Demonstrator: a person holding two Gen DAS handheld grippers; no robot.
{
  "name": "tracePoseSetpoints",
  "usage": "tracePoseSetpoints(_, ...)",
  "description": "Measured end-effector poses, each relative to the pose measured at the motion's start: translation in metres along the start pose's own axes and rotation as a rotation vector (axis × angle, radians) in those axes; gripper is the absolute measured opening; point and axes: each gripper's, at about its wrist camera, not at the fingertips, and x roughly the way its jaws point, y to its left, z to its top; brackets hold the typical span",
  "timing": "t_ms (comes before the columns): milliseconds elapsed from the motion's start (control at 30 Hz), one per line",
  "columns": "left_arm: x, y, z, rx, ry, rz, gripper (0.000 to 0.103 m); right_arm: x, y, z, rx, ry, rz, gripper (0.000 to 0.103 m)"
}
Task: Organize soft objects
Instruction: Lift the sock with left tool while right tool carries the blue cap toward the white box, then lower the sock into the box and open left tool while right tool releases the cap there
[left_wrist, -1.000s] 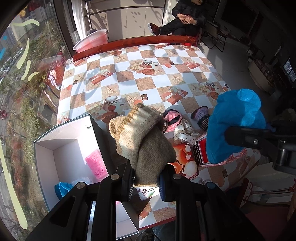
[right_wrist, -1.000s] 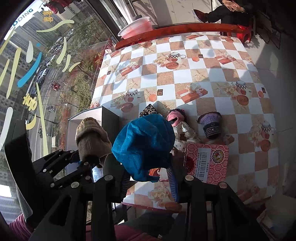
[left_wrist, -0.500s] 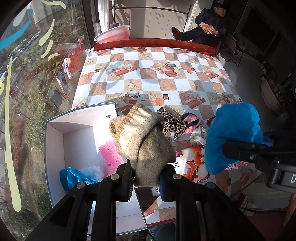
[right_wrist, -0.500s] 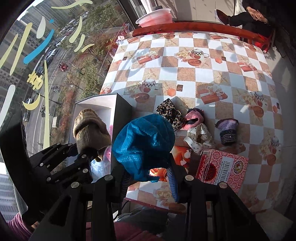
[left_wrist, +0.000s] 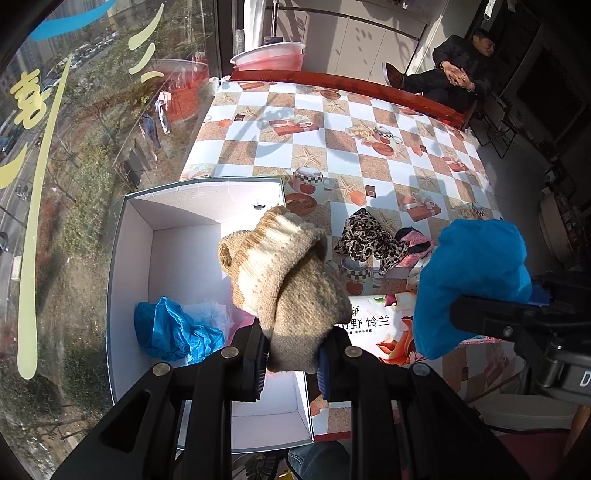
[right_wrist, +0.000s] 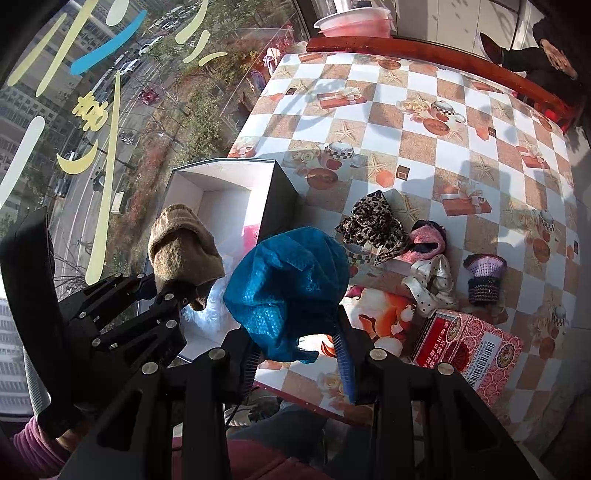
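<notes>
Nearest, my left claw (left_wrist: 291, 354) was clamped on a tan knit sock (left_wrist: 288, 280), held over the open white box (left_wrist: 129, 258). To its right, my right claw (right_wrist: 295, 354) gripped a blue cloth (right_wrist: 288, 288). Farther along the checkered surface (right_wrist: 424, 147) lay a leopard-print scrunchie (right_wrist: 373, 225).

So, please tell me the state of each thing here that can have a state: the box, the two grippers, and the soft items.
White box: open, partly filled.
Left gripper: shut on the beige knit sock, above the box.
Right gripper: shut on the blue cloth.
Blue plastic piece: crumpled, inside the box.
Leopard-print cloth: bunched, on the table.
Purple knit item: on the table, untouched.
</notes>
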Motion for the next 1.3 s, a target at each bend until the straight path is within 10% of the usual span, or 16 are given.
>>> tracePoseSetpoints(1300, 0.014, 0.092, -0.040, -0.289, 0.077, 0.096, 0.024, 0.050, 0.105, 0.028, -0.296, 0.108, 0.080, 0.038)
